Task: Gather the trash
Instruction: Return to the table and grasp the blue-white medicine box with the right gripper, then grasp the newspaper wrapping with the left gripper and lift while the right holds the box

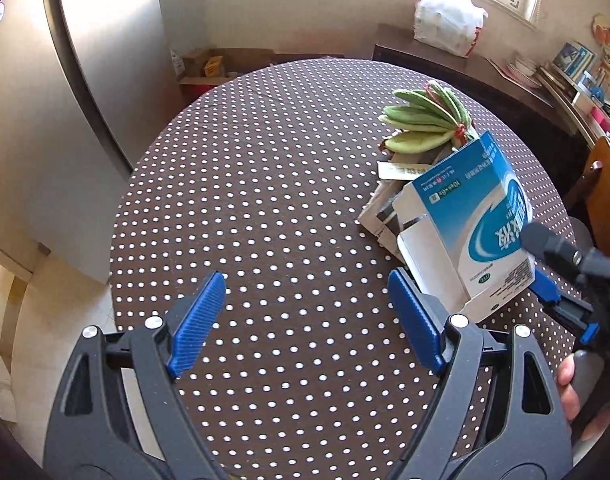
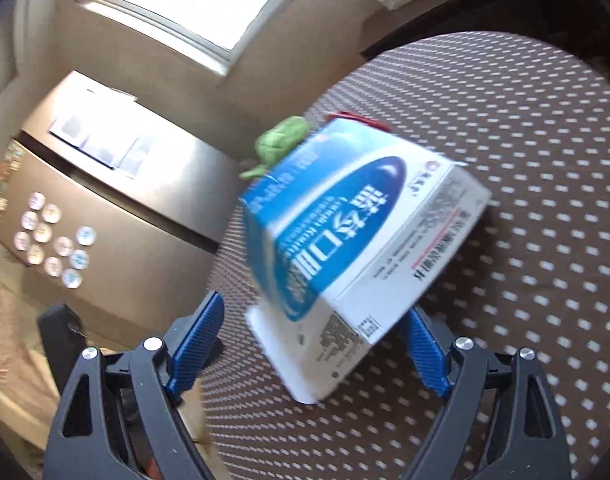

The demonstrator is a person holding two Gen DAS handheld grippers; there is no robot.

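Over the dotted tabletop (image 1: pixel 265 200), the left hand-held gripper (image 1: pixel 307 320) hangs wide, with nothing between its blue pads. To its right stands the box (image 1: pixel 465 216), a blue-and-white carton, tilted, one end flap hanging loose. It sits at the edge of a heap of papers (image 1: pixel 381 208), with a green plush bunch (image 1: pixel 421 120) behind. The right hand-held gripper (image 1: pixel 545 284) comes in from the right edge, one blue pad against the box's lower corner. It looks like a two-handed pick-up: the left one would do well to close in from the free side and square up on a flat face, clear of the flap.

From the right wrist, blurred, the right hand-held gripper (image 2: pixel 317 344) stands wide with the box (image 2: pixel 357 232) between its jaws. Whether the pads press on it, I cannot tell: the left pad looks apart, the right one is hidden behind the carton. The box rides corner-first and tilted, so it could twist; better to seat it deeper and grip across parallel faces.
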